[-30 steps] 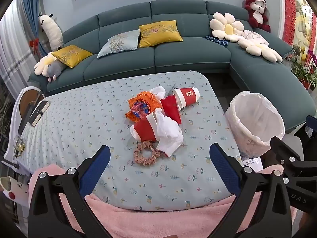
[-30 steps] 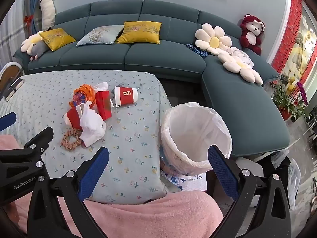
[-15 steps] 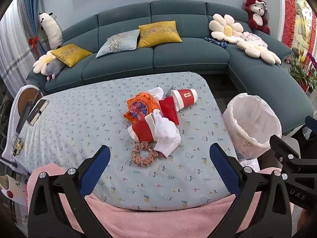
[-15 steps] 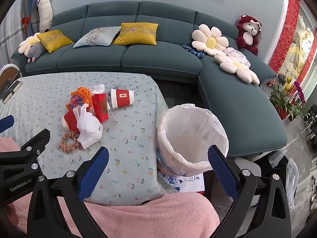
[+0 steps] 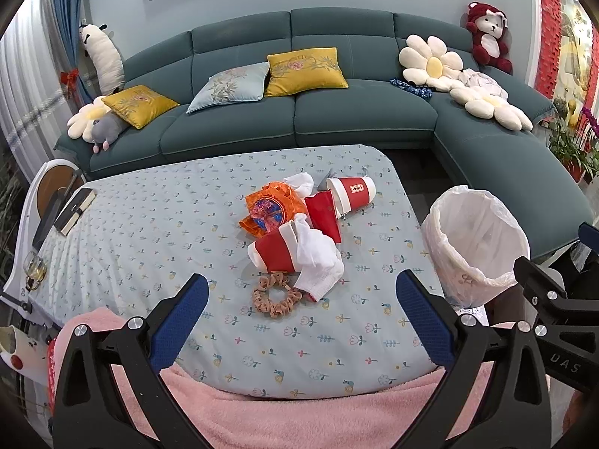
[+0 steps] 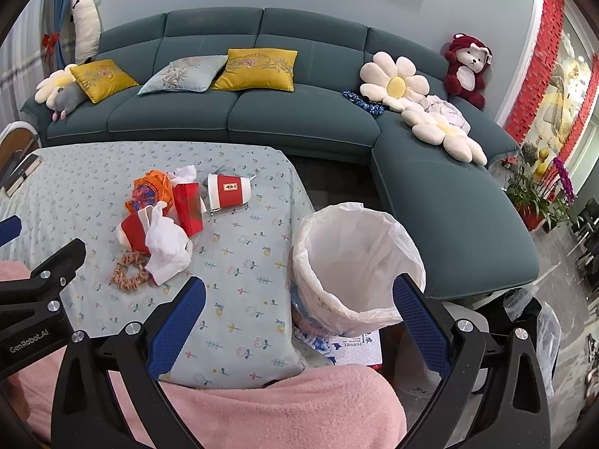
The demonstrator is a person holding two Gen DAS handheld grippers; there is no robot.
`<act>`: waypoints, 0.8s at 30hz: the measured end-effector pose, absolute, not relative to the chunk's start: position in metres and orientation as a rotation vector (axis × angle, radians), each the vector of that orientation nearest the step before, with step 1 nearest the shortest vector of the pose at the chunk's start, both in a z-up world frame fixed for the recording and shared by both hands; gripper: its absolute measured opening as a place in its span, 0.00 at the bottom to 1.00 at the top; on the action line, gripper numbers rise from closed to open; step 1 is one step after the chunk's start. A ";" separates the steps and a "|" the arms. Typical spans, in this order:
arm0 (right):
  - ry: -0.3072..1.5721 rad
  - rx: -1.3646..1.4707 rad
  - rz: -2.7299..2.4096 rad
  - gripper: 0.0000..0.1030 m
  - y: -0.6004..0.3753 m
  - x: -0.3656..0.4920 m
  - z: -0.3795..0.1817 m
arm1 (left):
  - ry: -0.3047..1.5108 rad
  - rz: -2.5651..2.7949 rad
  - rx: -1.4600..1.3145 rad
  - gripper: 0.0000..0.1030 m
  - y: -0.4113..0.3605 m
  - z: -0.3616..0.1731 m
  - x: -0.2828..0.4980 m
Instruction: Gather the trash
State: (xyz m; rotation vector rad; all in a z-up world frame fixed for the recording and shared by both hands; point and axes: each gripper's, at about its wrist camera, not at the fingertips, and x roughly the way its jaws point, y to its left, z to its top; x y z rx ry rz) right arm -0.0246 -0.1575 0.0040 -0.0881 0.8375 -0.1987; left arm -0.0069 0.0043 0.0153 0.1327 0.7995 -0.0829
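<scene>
While both pairs of jaws are spread wide and nothing is held between them, no trash has yet been collected. The left gripper (image 5: pixel 301 308) is framed low in its view, with the beige scrunchie (image 5: pixel 276 295) lying between its blue pads and the rest of the pile just above: a crumpled white tissue (image 5: pixel 318 254) draped over a tipped red paper cup (image 5: pixel 273 252), an orange wrapper (image 5: pixel 271 209), a red carton (image 5: pixel 324 215) and a second red-banded cup (image 5: pixel 352 194) on its side. The right gripper (image 6: pixel 297 308) is aimed at the lined trash bin (image 6: pixel 355 262), set at the table's (image 6: pixel 243 254) right edge, lower centre of that view. Because the items overlap, a neighbour could be dragged along or knocked off the table. The scrunchie might be mistaken for trash. The tissue could slip from a loose pinch, and the light bin liner could be pushed in by a careless drop.
</scene>
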 end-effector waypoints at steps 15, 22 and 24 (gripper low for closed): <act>0.815 -0.087 -0.187 0.93 -0.166 -0.029 0.017 | 0.767 -0.074 0.119 0.93 0.004 0.027 -0.016; 0.794 -0.092 -0.184 0.93 -0.160 -0.035 0.017 | 0.749 -0.072 0.118 0.93 0.004 0.032 -0.022; 0.790 -0.095 -0.183 0.93 -0.160 -0.035 0.018 | 0.747 -0.072 0.116 0.93 0.005 0.033 -0.023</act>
